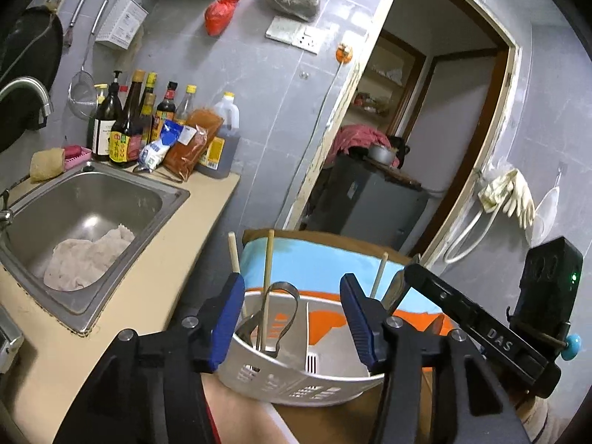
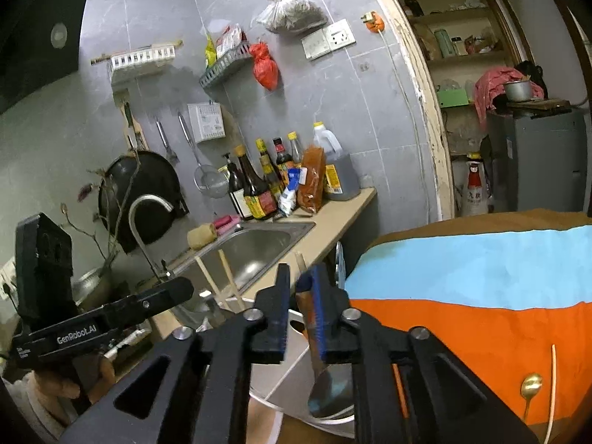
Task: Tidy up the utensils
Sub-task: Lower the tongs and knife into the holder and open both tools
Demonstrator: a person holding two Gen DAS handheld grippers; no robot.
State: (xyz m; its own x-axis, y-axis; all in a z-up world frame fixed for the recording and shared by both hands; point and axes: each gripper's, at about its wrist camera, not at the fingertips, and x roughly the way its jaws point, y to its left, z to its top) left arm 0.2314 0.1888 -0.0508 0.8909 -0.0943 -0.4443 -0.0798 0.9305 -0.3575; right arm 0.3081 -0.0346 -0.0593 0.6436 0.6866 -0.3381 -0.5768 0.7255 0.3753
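Observation:
A white perforated utensil basket (image 1: 296, 381) stands on a blue and orange cloth (image 1: 318, 262), holding chopsticks (image 1: 267, 277) and metal tongs (image 1: 285, 307). My left gripper (image 1: 291, 279) hangs open just above its near rim, blue pads apart and pressing on nothing. In the right wrist view my right gripper (image 2: 299, 272) stands slightly open over the basket (image 2: 292, 340). A steel spoon (image 2: 331, 392) hangs bowl down between the jaws, its brown handle lying against the right pad with a gap to the left one. A gold spoon (image 2: 531, 388) and a single chopstick (image 2: 552, 388) lie on the cloth.
A steel sink (image 1: 92, 192) with a rag in it sits to the left in a beige counter (image 1: 192, 244). Sauce bottles (image 1: 125, 125) line the tiled wall. A doorway (image 1: 425, 129) opens behind the table. A person's forearm (image 1: 240, 410) shows below the left gripper.

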